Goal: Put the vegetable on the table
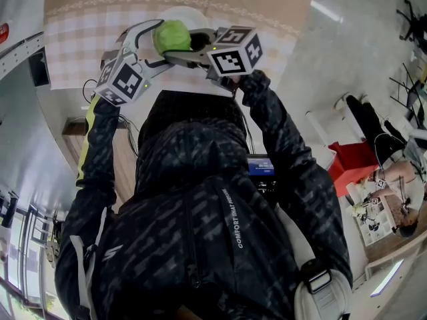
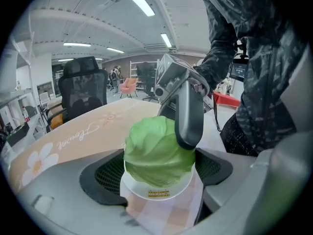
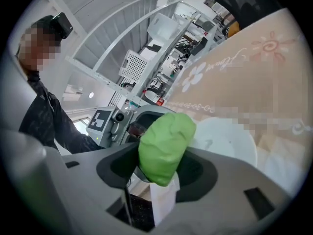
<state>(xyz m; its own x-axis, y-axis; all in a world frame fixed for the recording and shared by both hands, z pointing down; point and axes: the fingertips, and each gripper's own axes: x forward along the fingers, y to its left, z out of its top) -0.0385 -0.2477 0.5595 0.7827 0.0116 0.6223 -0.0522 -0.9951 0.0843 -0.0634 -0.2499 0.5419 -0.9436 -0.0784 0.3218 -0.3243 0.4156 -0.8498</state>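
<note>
Cabbage (image 2: 156,151) is the thing to move, and it appears to sit on a small white plate (image 3: 230,141). The plate is on the checked cloth (image 1: 73,45), close to the edge of the table (image 1: 253,5) nearest you. Nothing else is on the plate. The cabbage covers most of it, so only a thin white rim shows underneath.

Your left gripper (image 2: 156,173) has its jaws spread wide. The cabbage is between them, with a gap showing on each side. Your right gripper (image 3: 159,173) also stands spread around the cabbage, coming in from the other side. One of its fingers (image 2: 190,111) lies against the cabbage's flank, but you cannot tell whether it touches or only sits just beside. Neither pair of jaws looks to be pinching yet.

Judging by its shape, expect the cabbage to be round, fairly smooth and likely to roll. The curved sides give flat pads little to bite on, and the outer leaves may give a little under pressure. Take hold across the widest part, level with the middle. Higher up, the jaws would probably slide off. Squeeze only enough to lift it.

Keep the pads above the plate's rim so you don't drag the plate along. Set the cabbage down gently on bare cloth beside the plate, since it may roll.
</note>
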